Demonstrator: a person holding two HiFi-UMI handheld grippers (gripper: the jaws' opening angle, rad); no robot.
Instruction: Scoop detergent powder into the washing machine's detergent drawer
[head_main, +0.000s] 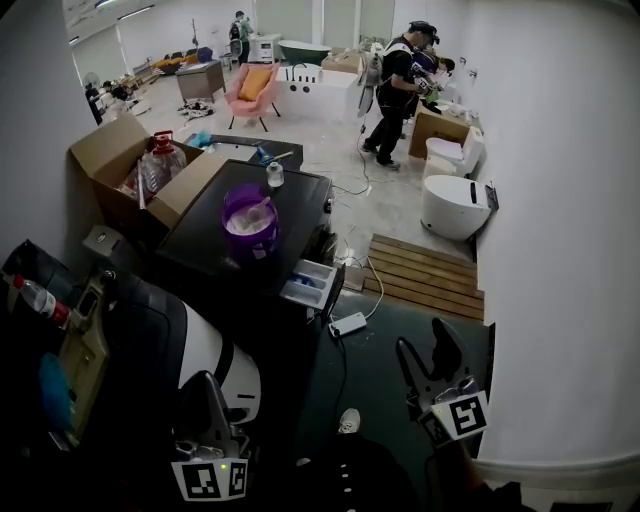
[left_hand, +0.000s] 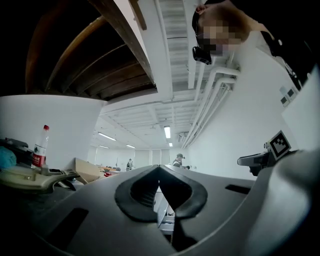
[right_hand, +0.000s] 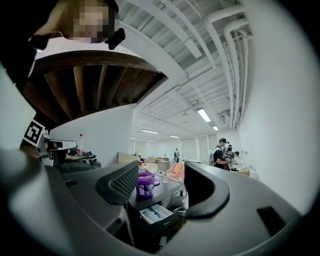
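Nearest you, your left claw (left_hand: 159, 170) is clenched, tips touching, nothing in it. Your right claw (right_hand: 161, 170) is released, its 2 jaws wide apart and empty. Ahead, the detergent drawer (head_main: 310, 283) stands pulled out of the washing machine (head_main: 200, 245). The purple detergent tub (head_main: 250, 228) sits open on the machine's top just behind it, white powder showing. Farther off, a person (head_main: 395, 95) stands.
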